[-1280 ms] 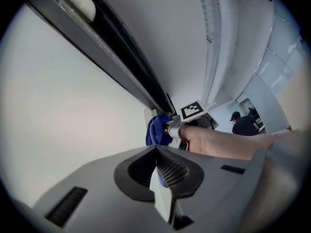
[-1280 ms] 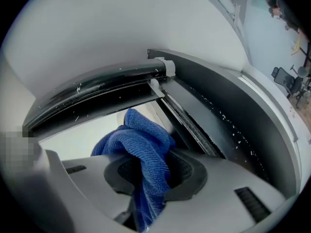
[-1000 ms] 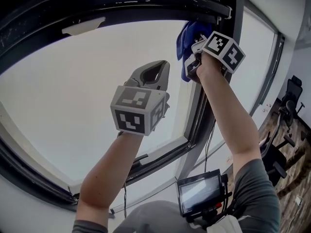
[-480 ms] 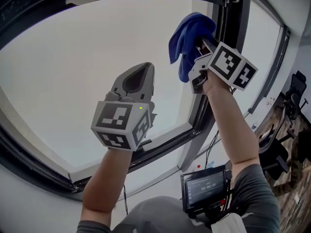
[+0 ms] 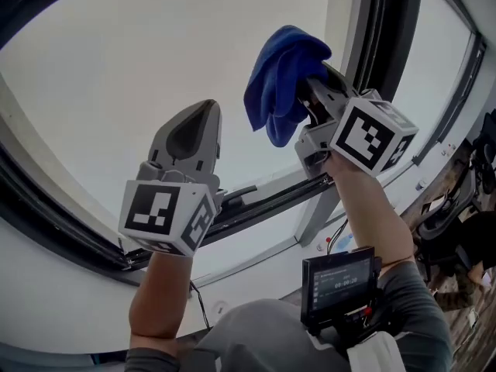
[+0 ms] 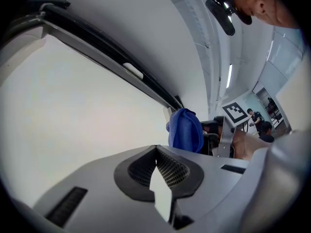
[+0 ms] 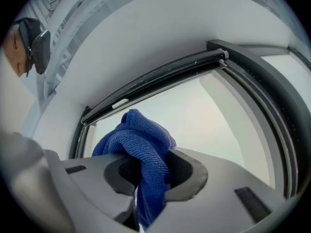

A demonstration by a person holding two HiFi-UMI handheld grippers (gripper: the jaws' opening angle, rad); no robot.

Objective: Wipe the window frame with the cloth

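Observation:
A blue cloth point(image 5: 280, 80) is bunched in my right gripper point(image 5: 310, 95), whose jaws are shut on it. In the right gripper view the cloth point(image 7: 143, 149) hangs out between the jaws, in front of the window pane. It is held off the dark window frame point(image 5: 384, 33), which runs up the right side of the pane. My left gripper point(image 5: 203, 111) is raised in front of the glass at the left, shut with nothing in it. The left gripper view shows its jaws point(image 6: 158, 171) closed, with the cloth point(image 6: 185, 130) beyond them.
The frame's bottom rail point(image 5: 256, 204) runs under both grippers. A white handle point(image 6: 132, 70) sits on the top rail point(image 7: 160, 79). A small screen point(image 5: 339, 279) is strapped at the person's chest. Office chairs point(image 5: 465, 208) stand at the far right.
Both grippers have come down and left across the pane. The right gripper has carried the cloth away from the frame's upper right corner, out over the glass.

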